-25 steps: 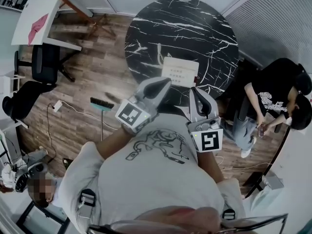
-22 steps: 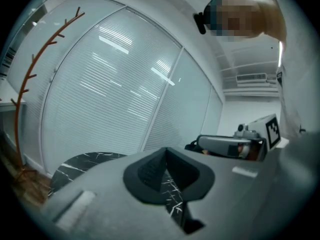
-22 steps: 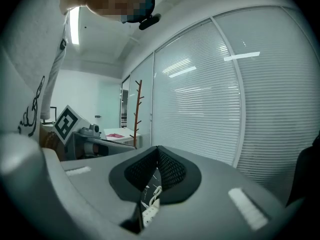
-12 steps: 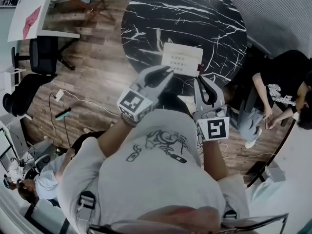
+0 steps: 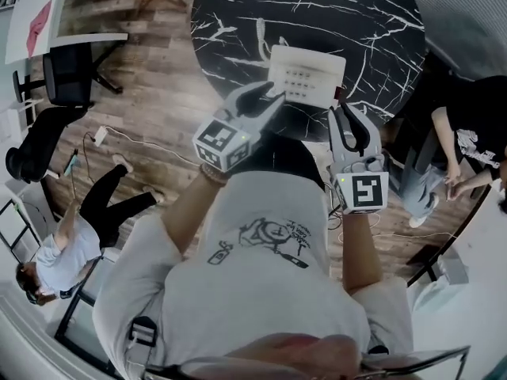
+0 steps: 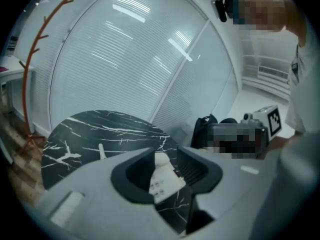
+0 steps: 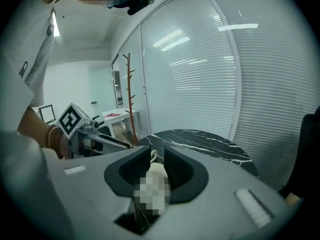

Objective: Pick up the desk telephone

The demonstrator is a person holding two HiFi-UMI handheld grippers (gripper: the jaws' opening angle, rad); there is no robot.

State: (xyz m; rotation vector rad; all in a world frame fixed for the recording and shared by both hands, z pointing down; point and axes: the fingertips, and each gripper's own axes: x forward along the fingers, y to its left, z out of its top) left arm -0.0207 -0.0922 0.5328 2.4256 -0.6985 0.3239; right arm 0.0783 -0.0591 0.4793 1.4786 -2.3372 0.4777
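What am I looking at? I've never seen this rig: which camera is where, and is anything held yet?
There is no robot arm: a person holds a two-jaw claw in each hand. The head view comes from a camera on the person's head, looking steeply down; the left claw is on its left, the right claw on its right. The cubes with square markers belong to the claws. The other two pictures come from cameras riding on each claw, looking along its jaws. On the round black table sits a white phone. Both claws point at its near edge. Their jaws have just been opening and stand apart; the phone shows through each gap but lies beyond the jaws, so nothing is held yet.
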